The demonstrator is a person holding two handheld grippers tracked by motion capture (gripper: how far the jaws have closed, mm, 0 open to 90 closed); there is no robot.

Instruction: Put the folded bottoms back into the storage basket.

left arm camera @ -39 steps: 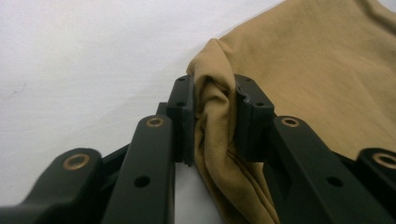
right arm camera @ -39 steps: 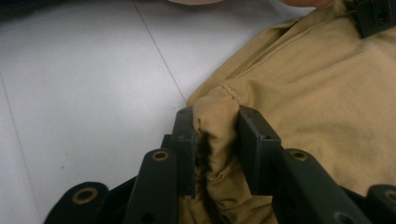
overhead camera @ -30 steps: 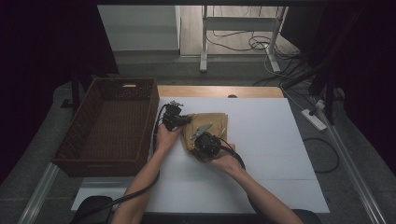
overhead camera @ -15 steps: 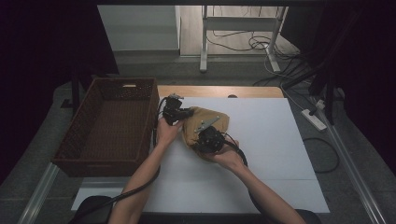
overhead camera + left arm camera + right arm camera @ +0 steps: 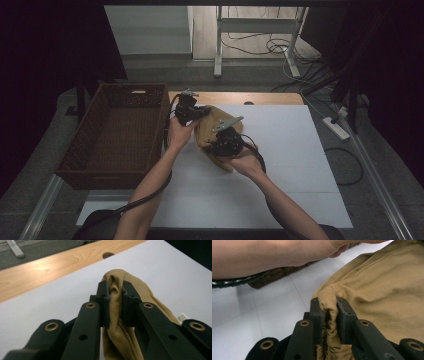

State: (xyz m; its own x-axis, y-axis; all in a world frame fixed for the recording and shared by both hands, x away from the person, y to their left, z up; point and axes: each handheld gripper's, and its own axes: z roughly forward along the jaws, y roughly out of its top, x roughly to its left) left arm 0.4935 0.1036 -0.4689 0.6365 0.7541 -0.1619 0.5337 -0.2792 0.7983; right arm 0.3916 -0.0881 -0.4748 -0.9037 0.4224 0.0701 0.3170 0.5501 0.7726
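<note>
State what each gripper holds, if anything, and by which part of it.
Both hold the tan folded cloth garment. The left gripper pinches a bunched fold at one edge; the right gripper pinches gathered fabric at a seamed edge.

A brown wicker basket (image 5: pixel 112 135) stands off to the outer side of the left jaws, its near rim just beside them — deep, rectangular, with a handle slot in its far wall. Under both pairs of jaws lies a white table sheet (image 5: pixel 300 165), and beyond their tips runs a strip of light wood tabletop (image 5: pixel 50 267) with a round hole (image 5: pixel 109 255) in it. Farther off — well past the jaws — a metal stand (image 5: pixel 260 30) rises from the floor among loose cables (image 5: pixel 280 47), and a power strip (image 5: pixel 336 127) lies to the right.
</note>
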